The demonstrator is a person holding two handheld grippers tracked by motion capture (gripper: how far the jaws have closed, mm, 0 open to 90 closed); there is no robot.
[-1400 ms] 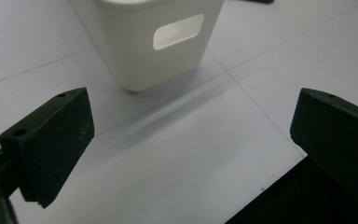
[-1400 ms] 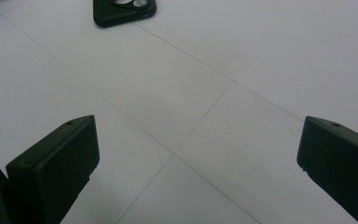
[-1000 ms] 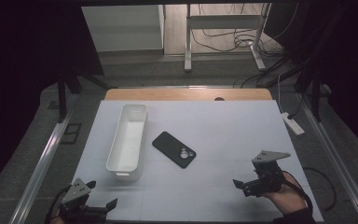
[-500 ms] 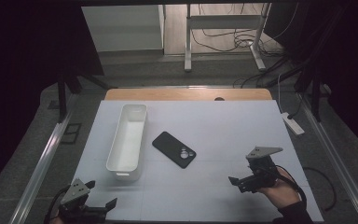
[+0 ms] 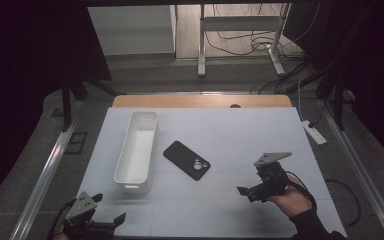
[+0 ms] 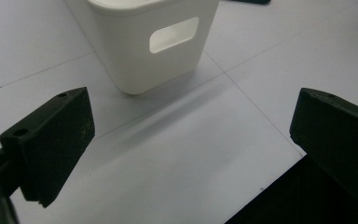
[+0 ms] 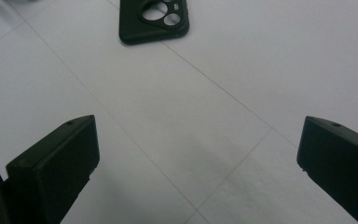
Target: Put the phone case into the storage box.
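Note:
A long white bin lies lengthwise on the left half of the white table. A black phone case lies flat just right of it, camera cut-outs up. My right gripper hovers open near the table's right front, and in the right gripper view the phone case sits ahead of its wide-apart jaws. At the front left corner my left gripper is open and holds nothing. In the left gripper view the bin's near end, with its handle slot, stands just beyond my gripper.
A wooden strip edges the table's far side. A white power strip lies off the table's right edge. Metal rails run along both sides, and cables lie on the floor behind. The table's front edge falls off dark at the left gripper view's lower right.
My right gripper has moved left and a little forward toward the phone case. The left gripper, the bin and the case have stayed put.

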